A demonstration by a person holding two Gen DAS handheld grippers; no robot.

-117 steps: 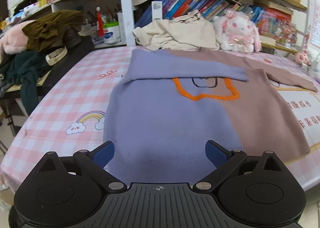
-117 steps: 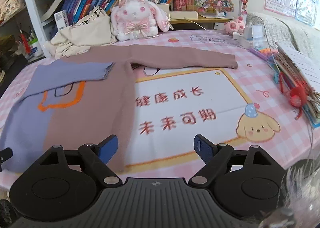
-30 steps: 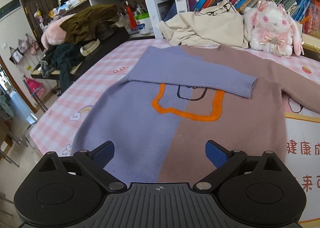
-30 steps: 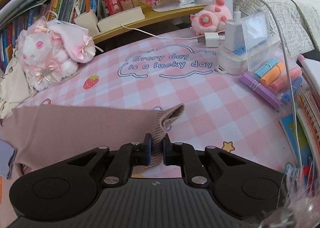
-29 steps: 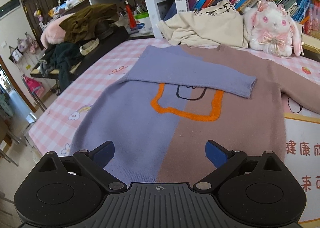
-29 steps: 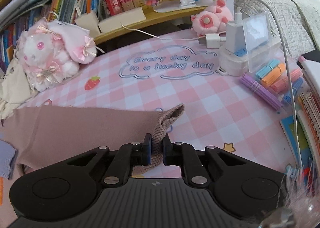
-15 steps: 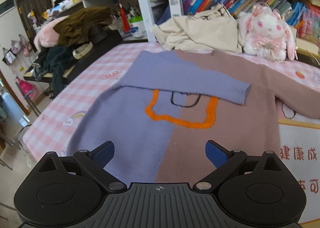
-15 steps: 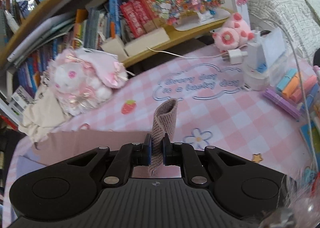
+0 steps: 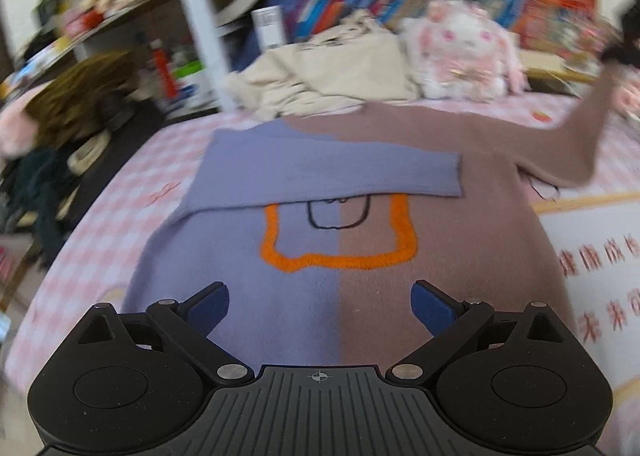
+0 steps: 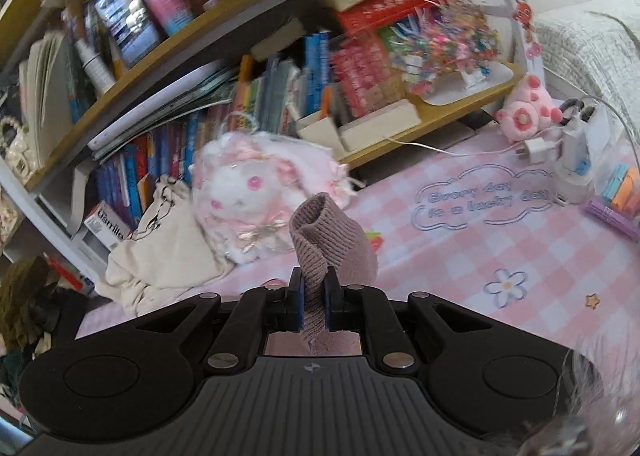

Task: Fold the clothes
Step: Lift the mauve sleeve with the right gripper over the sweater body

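A sweater, half lilac and half dusty pink with an orange outline on the chest, lies flat on the pink checked table. Its lilac sleeve is folded across the chest. The pink sleeve rises off the table toward the upper right of the left wrist view. My right gripper is shut on the ribbed cuff of that sleeve and holds it in the air. Over the sweater's hem my left gripper hovers open, with nothing between its fingers.
A cream garment and a white plush rabbit lie at the table's far edge below bookshelves. Dark clothes pile up at the left. Chargers with cables and coloured pens sit at the far right on the checked cloth.
My right gripper has lifted the pink cuff from the table high into the air and swung left. The left gripper has shifted a little closer over the sweater and stays open.
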